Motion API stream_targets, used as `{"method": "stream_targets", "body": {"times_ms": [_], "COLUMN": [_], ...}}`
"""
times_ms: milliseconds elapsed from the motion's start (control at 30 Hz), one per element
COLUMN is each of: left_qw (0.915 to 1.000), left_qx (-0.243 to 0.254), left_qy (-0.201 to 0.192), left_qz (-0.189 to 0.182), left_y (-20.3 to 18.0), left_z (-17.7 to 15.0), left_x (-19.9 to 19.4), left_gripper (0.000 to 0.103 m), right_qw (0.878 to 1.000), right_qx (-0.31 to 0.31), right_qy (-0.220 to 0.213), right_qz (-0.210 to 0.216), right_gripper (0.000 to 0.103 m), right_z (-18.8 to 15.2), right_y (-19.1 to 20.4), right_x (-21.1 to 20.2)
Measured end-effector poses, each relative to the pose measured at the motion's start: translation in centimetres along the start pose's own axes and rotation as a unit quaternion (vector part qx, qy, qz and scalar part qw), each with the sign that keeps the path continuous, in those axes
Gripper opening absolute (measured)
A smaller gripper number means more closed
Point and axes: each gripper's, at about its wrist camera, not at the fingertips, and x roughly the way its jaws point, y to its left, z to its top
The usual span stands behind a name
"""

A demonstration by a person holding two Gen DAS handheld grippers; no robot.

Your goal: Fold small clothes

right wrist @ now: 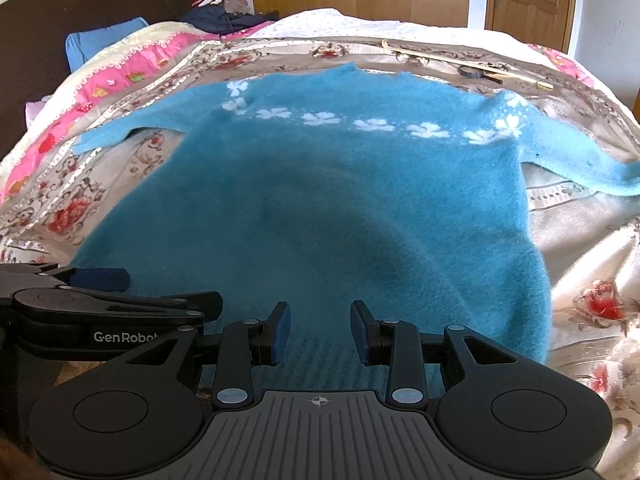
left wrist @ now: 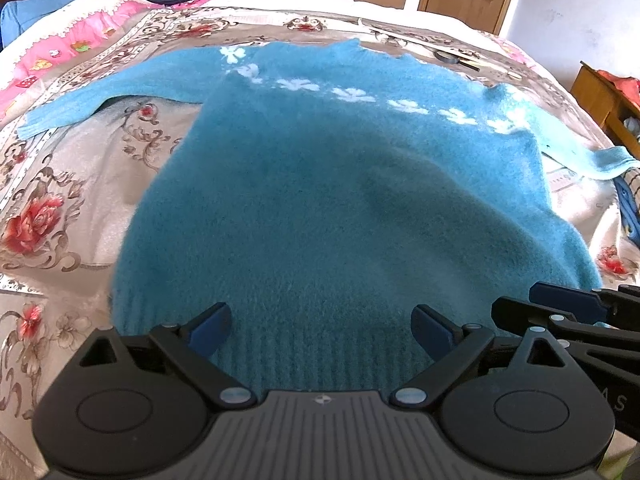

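Note:
A fuzzy blue sweater with a row of white flowers across the chest lies flat on the bed, sleeves spread left and right; it also fills the right wrist view. My left gripper is wide open over the ribbed hem, holding nothing. My right gripper is open with a narrower gap, also just above the hem, empty. The right gripper shows at the right edge of the left wrist view, and the left gripper at the left edge of the right wrist view.
The bed has a floral bedspread and a pink quilt at the far left. A magnifying glass and a wooden stick lie beyond the collar. Dark clothes lie at the headboard. A wooden cabinet stands right.

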Motion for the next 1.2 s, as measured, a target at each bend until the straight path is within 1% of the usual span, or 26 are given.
{"method": "stream_targets", "body": {"times_ms": [367, 667, 767, 867, 967, 1033, 1200], "left_qw": [0.9999, 0.9993, 0.9992, 0.9995, 0.9988, 0.9977, 0.9943], "left_qx": [0.006, 0.026, 0.031, 0.032, 0.044, 0.058, 0.084], "left_qy": [0.000, 0.007, 0.004, -0.001, -0.014, -0.027, -0.040], "left_qz": [0.014, 0.027, 0.024, 0.004, -0.013, -0.021, -0.052], "left_y": [-0.7, -1.5, -1.8, -2.0, -2.9, -3.9, -6.9], "left_z": [0.0, 0.3, 0.6, 1.3, 2.5, 3.6, 6.5], "left_x": [-0.1, -0.1, -0.4, -0.8, -1.0, -0.9, 0.9], "left_gripper": [0.102, 0.100, 0.100, 0.101, 0.101, 0.101, 0.101], "right_qw": [0.999, 0.997, 0.997, 0.996, 0.993, 0.991, 0.979], "right_qx": [0.028, 0.041, 0.045, 0.059, 0.083, 0.106, 0.176], "right_qy": [-0.009, -0.017, -0.023, -0.036, -0.060, -0.078, -0.103], "right_qz": [0.035, 0.056, 0.060, 0.058, 0.050, 0.038, -0.012], "right_gripper": [0.033, 0.033, 0.033, 0.033, 0.033, 0.033, 0.033], "right_z": [-0.5, -0.6, -0.5, -0.2, 0.6, 1.4, 3.6], "right_y": [-1.4, -2.2, -2.5, -3.3, -5.1, -6.8, -13.4], "right_x": [0.5, 0.6, 0.4, -0.1, -0.8, -1.0, -0.2]}}
